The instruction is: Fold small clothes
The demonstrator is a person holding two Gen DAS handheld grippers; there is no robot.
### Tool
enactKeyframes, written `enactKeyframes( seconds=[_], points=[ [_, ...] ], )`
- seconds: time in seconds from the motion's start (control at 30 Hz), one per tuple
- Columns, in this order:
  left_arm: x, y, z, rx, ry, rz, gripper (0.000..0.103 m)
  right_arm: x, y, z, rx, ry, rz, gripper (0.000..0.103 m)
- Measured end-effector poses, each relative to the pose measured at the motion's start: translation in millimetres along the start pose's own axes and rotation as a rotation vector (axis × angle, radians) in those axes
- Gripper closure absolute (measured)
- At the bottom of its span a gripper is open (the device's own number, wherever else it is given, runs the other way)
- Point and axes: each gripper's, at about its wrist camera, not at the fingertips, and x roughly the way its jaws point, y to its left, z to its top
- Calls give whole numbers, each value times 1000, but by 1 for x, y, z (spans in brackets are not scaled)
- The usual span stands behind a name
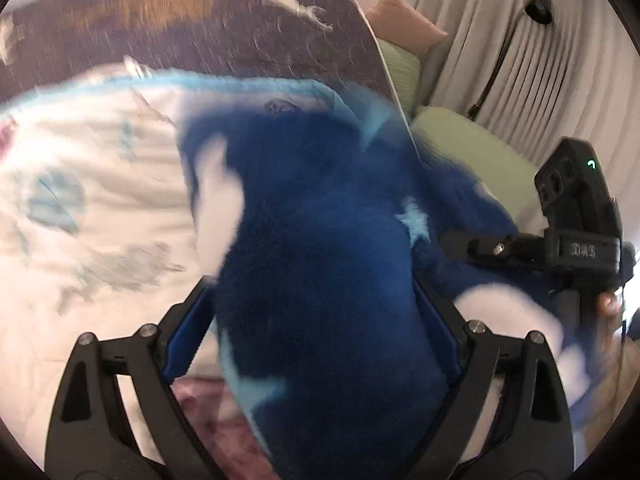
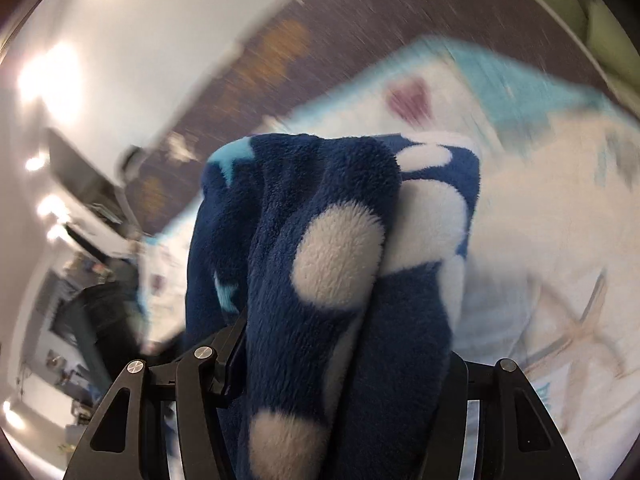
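Clearly, both hand-held grippers, left (image 1: 316,320) and right (image 2: 344,364), clamped on blue fleece garment (image 1: 320,220).

Room looked like a bedroom. A white quilt with a light blue border and faded prints (image 1: 92,184) covered the bed, a dark red heart (image 2: 410,100) printed on it. Behind it stood a dark brown headboard with an orange patch and white deer shapes (image 1: 224,28). Off to the right sat pale green cushions (image 1: 476,148) and a pink pillow (image 1: 404,26), in front of pleated grey-white curtains (image 1: 520,60). The plain white wall (image 2: 132,40) had bright glare spots, everything else too blurry.
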Motion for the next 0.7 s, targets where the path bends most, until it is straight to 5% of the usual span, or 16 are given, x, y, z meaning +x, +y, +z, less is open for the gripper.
enactKeyframes(
  seconds=[0.07,0.1,0.17,0.47,0.7],
  points=[
    [0,17,-1,-107,-1,-85,6,17,-28,-15,84,-56,116,33],
    [1,17,-2,-113,10,-99,5,15,-42,-20,137,-96,210,33],
    [0,12,-1,-95,4,-77,4,13,-50,-23,159,-106,248,34],
    [7,17,-3,-93,2,-68,0,6,-41,-24,124,-119,182,31],
    [-1,16,-3,-99,-49,5,0,-58,-21,-31,83,-132,-33,25]
  ],
)
